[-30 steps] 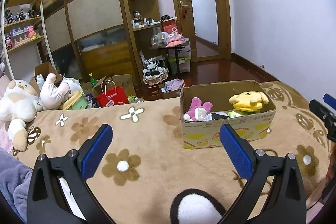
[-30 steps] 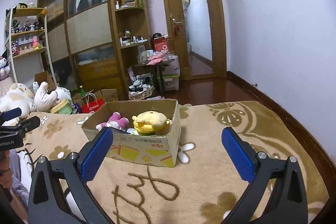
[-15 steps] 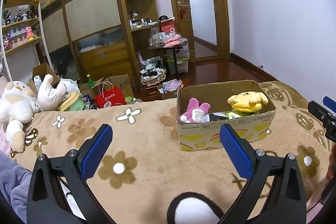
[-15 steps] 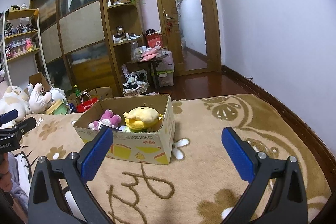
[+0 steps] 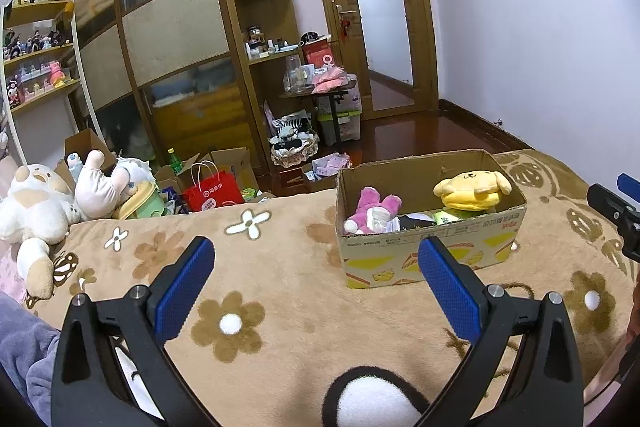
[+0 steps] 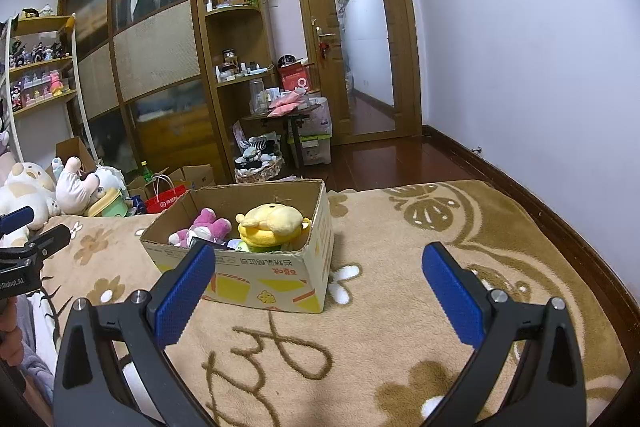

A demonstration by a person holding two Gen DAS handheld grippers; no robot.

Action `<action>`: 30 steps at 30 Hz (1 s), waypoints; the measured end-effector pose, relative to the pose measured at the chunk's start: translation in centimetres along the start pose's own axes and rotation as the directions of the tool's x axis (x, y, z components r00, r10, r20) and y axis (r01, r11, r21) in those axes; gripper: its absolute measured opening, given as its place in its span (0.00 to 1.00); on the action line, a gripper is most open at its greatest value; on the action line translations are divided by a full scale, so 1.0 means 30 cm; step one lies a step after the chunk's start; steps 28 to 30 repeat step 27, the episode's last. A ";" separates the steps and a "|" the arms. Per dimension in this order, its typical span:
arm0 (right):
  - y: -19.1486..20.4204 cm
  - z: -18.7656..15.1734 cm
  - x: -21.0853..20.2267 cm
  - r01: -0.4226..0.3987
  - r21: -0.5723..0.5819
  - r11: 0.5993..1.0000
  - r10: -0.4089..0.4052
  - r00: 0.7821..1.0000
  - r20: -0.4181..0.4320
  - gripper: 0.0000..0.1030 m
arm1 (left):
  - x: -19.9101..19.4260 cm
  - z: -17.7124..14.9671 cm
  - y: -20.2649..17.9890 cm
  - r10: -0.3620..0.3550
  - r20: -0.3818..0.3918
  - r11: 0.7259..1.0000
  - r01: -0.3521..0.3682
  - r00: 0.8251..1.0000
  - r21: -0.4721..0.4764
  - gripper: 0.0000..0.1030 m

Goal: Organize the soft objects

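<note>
Left claw spread wide, blue pads apart, holding nothing; hovers over the tan flowered blanket on the bed. Right claw likewise gaping, empty. Cardboard box sits on the blanket, ahead and right of the left claw, ahead and left of the right claw. Inside the box: yellow plush dog on the right side, pink plush on the left, smaller items between, unclear. White-and-tan plush lies at the blanket's far left edge, well apart from the box, beside a pale pink plush. Red paper bag beyond the bed.
</note>
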State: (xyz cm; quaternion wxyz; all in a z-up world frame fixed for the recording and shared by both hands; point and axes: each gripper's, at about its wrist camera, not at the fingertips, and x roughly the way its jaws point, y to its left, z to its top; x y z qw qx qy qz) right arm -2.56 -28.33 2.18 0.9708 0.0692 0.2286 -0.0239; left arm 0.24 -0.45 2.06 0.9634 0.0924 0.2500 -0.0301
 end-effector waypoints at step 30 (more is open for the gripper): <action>0.001 -0.001 0.001 0.000 -0.002 1.000 0.000 1.000 -0.001 1.00 | -0.005 -0.010 0.037 -0.015 0.001 1.000 0.015 1.000 0.000 0.98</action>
